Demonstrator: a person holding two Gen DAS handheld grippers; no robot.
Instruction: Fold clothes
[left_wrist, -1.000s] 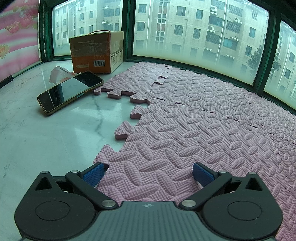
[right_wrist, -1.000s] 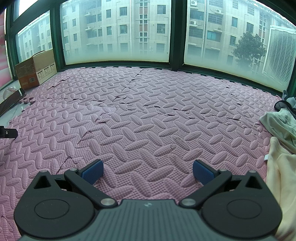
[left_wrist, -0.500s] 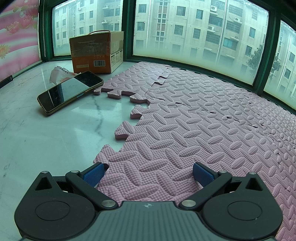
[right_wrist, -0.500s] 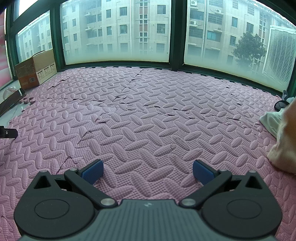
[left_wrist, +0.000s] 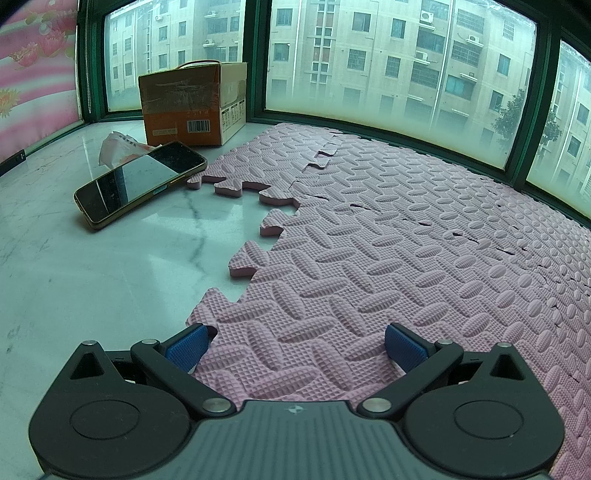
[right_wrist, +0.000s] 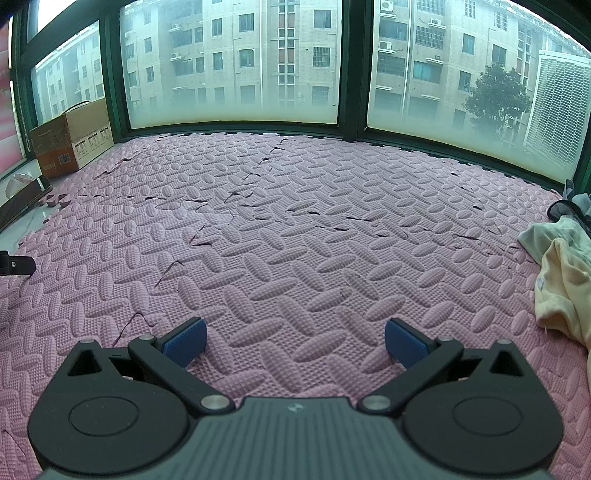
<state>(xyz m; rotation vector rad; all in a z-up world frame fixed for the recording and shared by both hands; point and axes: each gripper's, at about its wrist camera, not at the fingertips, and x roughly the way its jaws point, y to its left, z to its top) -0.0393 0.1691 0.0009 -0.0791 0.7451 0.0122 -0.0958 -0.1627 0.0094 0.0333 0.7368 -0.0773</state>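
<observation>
Two grippers sit low over a pink foam mat, each with its blue-padded fingers spread wide and nothing between them. In the left wrist view, going left to right: a pink flowered curtain fills the upper left; below it a white marble sill carries a crumpled tissue pack, a dark phone lying flat, and an orange cardboard box against the window. The mat's jigsaw edge runs down the middle of the frame, and the left gripper hangs at the bottom centre, its left pad at that edge. This view matches the one half a second ago; nothing has shifted.

In the right wrist view the box and phone sit at the far left, the mat fills the centre, and the right gripper holds bottom centre, unmoved. At the right edge lies the clothes pile: a pale yellow garment over a whitish one, with a dark grey piece behind. Half a second ago a blurred peach shape covered the yellow garment; that is now gone, and the yellow cloth lies bunched on the mat, well right of the fingers.
</observation>
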